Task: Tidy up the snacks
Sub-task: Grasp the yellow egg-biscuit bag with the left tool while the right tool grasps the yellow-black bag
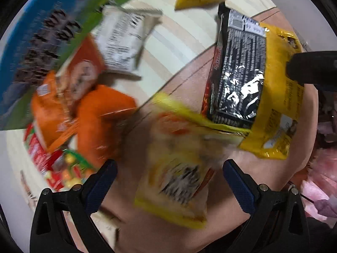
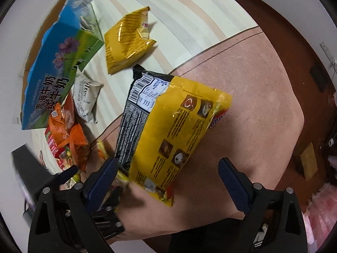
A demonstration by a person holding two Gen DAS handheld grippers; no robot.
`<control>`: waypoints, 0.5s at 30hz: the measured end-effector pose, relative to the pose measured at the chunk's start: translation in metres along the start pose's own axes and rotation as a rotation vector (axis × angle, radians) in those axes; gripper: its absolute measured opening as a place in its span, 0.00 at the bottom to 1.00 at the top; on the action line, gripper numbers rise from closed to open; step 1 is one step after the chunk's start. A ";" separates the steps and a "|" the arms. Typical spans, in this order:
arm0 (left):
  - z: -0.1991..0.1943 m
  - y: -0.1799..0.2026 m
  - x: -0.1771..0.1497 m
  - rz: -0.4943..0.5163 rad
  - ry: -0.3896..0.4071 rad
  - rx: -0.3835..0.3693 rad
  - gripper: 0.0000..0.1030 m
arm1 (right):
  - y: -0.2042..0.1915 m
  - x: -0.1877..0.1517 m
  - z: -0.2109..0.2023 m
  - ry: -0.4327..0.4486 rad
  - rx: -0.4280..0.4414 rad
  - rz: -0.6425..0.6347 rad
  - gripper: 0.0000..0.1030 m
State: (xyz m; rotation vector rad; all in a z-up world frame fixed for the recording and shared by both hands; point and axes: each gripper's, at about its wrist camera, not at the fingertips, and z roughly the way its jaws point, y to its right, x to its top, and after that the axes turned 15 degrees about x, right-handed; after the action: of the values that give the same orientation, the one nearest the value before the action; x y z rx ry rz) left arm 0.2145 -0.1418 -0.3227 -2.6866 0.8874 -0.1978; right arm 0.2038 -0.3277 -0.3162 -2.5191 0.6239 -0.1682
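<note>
Snack packets lie scattered on a pinkish pad and a striped cream cloth. My left gripper points down, open, with a blurred yellow noodle packet lying between its fingers, untouched by the pads. My right gripper is open over a large yellow packet that overlaps a black packet; its left pad is close to their edges. In the left wrist view the same black packet and large yellow packet lie at the right.
A torn blue-green milk carton stands at the left, with a white packet, orange packets and a red packet beside it. Another yellow bag lies farther back. Brown floor borders the right.
</note>
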 end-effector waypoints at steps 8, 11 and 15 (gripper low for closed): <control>0.032 -0.054 -0.029 -0.459 -0.203 -0.127 0.63 | -0.016 0.013 0.018 0.002 -0.046 0.003 0.96; 0.036 -0.064 -0.047 -0.573 -0.237 -0.126 0.64 | -0.021 0.025 0.039 0.005 -0.094 0.079 0.96; 0.035 -0.065 -0.056 -0.619 -0.228 -0.119 0.64 | -0.023 0.037 0.074 -0.062 -0.150 0.189 0.96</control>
State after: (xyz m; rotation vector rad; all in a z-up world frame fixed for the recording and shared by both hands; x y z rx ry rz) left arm 0.2140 -0.0499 -0.3365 -2.9354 -0.0154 0.0338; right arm 0.2628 -0.2931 -0.3672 -2.5778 0.8728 0.0270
